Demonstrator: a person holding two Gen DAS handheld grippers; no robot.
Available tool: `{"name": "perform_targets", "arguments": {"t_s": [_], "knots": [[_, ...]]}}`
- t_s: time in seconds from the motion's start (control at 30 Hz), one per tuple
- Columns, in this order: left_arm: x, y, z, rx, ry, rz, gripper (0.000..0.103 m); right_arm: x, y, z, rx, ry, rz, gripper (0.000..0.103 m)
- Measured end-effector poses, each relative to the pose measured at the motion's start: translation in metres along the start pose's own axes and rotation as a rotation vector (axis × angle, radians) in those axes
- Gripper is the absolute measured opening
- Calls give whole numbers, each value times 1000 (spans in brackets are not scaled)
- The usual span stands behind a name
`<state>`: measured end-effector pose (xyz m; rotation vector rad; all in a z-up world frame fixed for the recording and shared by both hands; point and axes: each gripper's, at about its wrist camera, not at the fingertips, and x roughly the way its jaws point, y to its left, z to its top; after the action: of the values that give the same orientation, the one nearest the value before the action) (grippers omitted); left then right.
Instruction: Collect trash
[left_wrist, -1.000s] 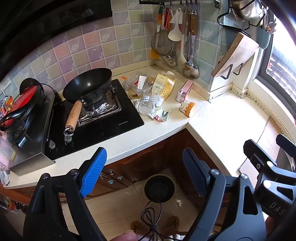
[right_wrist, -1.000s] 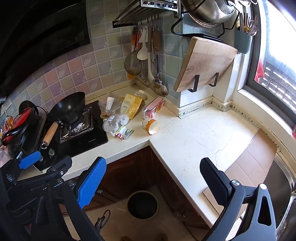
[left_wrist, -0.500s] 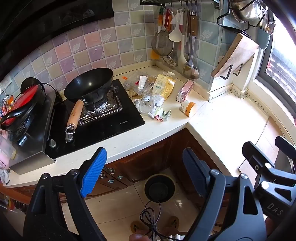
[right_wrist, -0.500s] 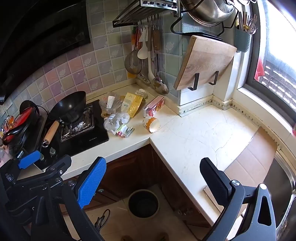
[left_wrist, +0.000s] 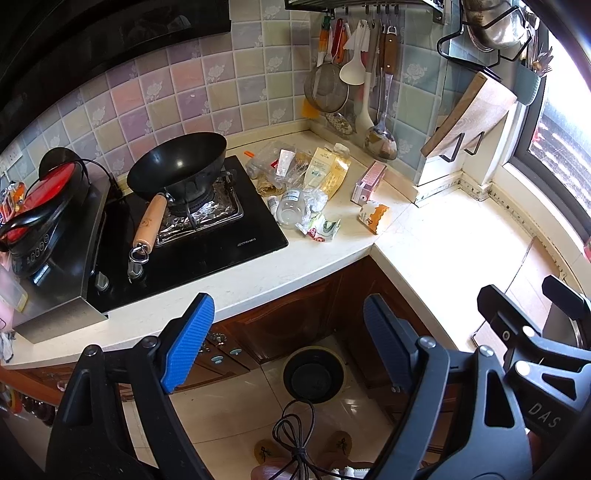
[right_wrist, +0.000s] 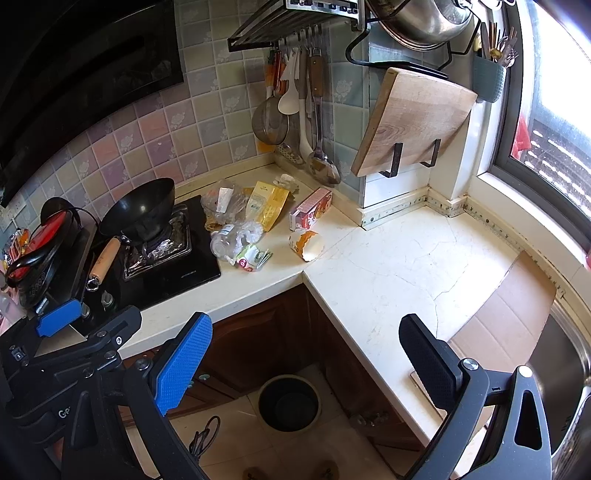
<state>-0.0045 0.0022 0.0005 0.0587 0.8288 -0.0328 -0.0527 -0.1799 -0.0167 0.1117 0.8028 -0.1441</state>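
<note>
Trash lies in the counter corner: a clear plastic bottle (left_wrist: 291, 211) (right_wrist: 225, 240), a yellow pouch (left_wrist: 330, 171) (right_wrist: 269, 203), a pink carton (left_wrist: 367, 181) (right_wrist: 310, 207), an orange-white paper cup (left_wrist: 373, 218) (right_wrist: 306, 244), a crumpled wrapper (left_wrist: 320, 229) (right_wrist: 252, 258) and a clear bag (left_wrist: 277, 162) (right_wrist: 223, 197). A dark trash bin (left_wrist: 314, 374) (right_wrist: 289, 402) stands on the floor below. My left gripper (left_wrist: 286, 343) is open and empty, held over the floor before the cabinet. My right gripper (right_wrist: 304, 363) is open and empty, also short of the counter.
A black wok (left_wrist: 177, 166) sits on the gas hob (left_wrist: 192, 240). A red cooker (left_wrist: 33, 206) stands at the left. Utensils (right_wrist: 306, 110) and a cutting board (right_wrist: 413, 122) hang on the wall. Cardboard (right_wrist: 506, 314) lies by the sink (right_wrist: 569, 387). A cable (left_wrist: 295, 435) lies on the floor.
Both grippers have drifted slightly toward the counter; the scene sits a little lower in both views. Both stay open and empty.
</note>
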Motion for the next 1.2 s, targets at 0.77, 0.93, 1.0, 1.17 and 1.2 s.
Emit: {"name": "perform_targets", "arguments": {"t_s": [0.77, 0.93, 1.0, 1.17, 1.2], "knots": [[9, 12, -5, -24, 40, -17, 81, 2, 19, -10, -8, 8, 1, 102], [9, 13, -6, -24, 42, -19, 81, 0, 19, -8, -7, 16, 6, 102], [9, 13, -6, -22, 42, -18, 81, 0, 19, -8, -6, 16, 6, 102], [8, 19, -9, -23, 45, -28, 81, -3, 22, -10, 0, 20, 5, 102], [8, 22, -10, -23, 44, -30, 81, -2, 22, -10, -1, 20, 5, 102]]}}
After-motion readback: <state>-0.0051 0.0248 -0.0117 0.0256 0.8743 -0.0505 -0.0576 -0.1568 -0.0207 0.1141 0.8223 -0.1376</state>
